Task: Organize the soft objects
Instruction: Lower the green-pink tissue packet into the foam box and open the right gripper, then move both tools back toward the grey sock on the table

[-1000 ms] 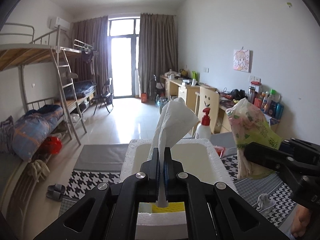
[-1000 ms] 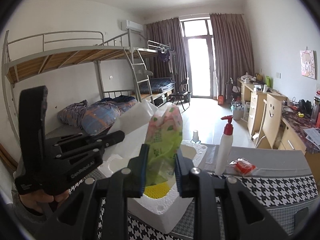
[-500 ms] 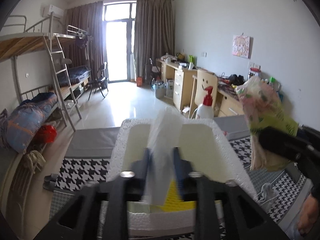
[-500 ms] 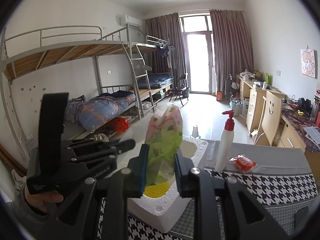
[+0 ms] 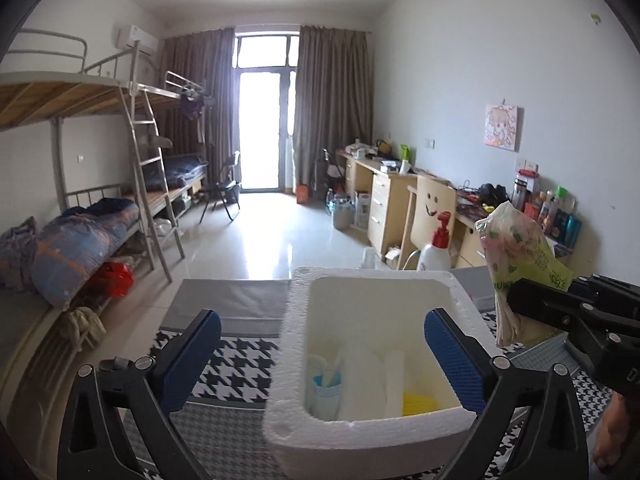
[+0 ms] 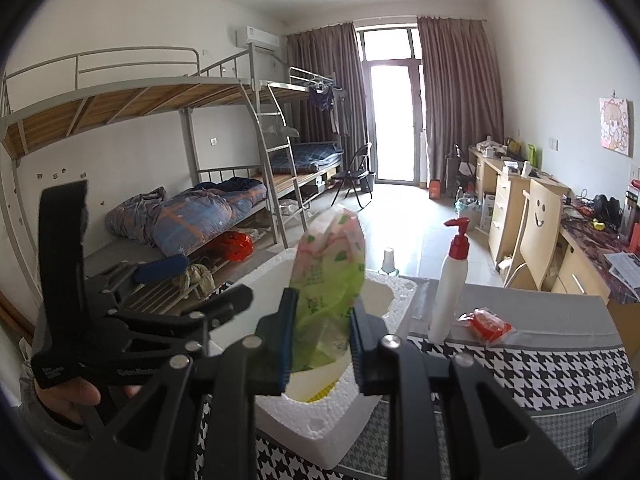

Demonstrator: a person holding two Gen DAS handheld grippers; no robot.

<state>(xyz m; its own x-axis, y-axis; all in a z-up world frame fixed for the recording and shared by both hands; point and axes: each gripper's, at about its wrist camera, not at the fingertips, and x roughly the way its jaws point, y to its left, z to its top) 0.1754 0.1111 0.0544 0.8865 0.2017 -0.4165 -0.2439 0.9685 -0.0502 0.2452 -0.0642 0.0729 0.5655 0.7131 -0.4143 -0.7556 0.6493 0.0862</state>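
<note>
A white foam box (image 5: 296,320) stands on the houndstooth-covered table. Inside it lie a white tissue (image 5: 360,376), a yellow sponge (image 5: 418,404) and a small blue-and-white packet (image 5: 326,380). My left gripper (image 5: 322,332) hovers over the box's near end; its jaws are opening, spread wide, with nothing held between them. My right gripper (image 6: 324,340) is shut on a green and pink plastic bag (image 6: 328,272), held upright above the box's near right edge. That bag (image 5: 520,256) also shows at the right of the left wrist view. The left gripper (image 6: 200,284) appears at the left of the right wrist view, with a hand below it.
A white pump bottle (image 6: 450,284) with a red top and a red packet (image 6: 484,326) sit on the grey cloth right of the box. An upturned paper cup (image 6: 388,260) stands behind the box. Bunk beds (image 6: 200,216) line the left wall, desks (image 6: 512,204) the right.
The left gripper let go of the white tissue, which dropped into the foam box, and its jaws swung wide apart. The right gripper stayed put with the bag.
</note>
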